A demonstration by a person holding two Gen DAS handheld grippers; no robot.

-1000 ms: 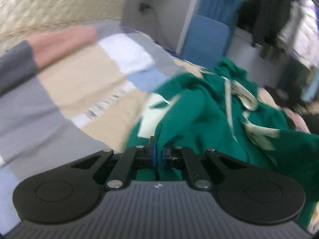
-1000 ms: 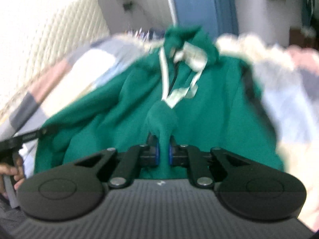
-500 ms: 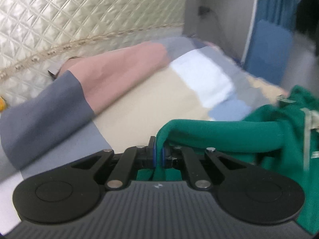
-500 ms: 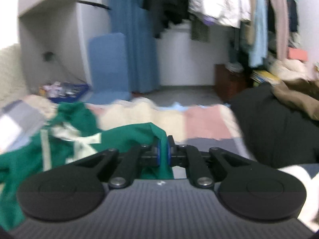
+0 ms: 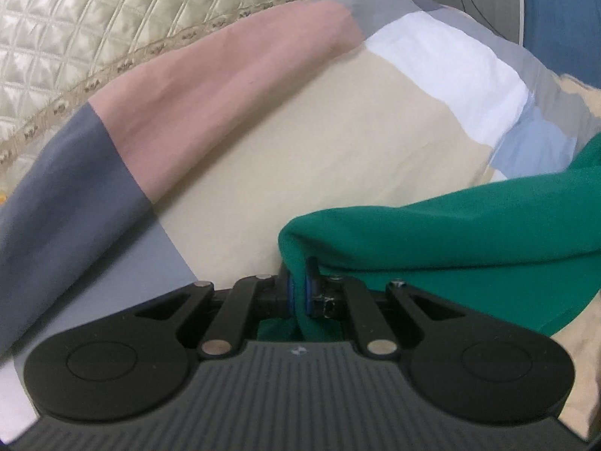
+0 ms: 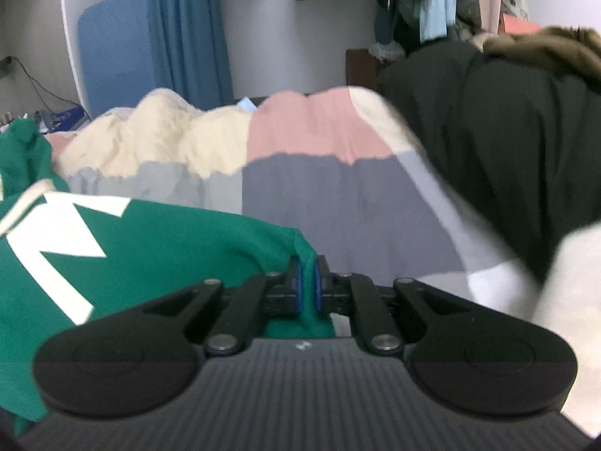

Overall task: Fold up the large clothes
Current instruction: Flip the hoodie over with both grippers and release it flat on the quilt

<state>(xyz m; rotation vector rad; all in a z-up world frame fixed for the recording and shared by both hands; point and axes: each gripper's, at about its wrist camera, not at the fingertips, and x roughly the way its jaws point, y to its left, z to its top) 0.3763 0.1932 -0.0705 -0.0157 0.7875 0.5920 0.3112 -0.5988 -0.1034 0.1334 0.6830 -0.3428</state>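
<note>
One green garment [image 5: 450, 233] lies on one patchwork bedspread [image 5: 338, 143]. Two grippers show, the left gripper [image 5: 299, 289] and the right gripper [image 6: 307, 287]. One black coat [image 6: 507, 131] sits at the bedspread's right edge.

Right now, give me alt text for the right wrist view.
The right gripper is shut on a fold of a green hoodie with white lettering, which stretches off to the left. Behind it lies a patchwork quilt, with a black coat at the right.
</note>
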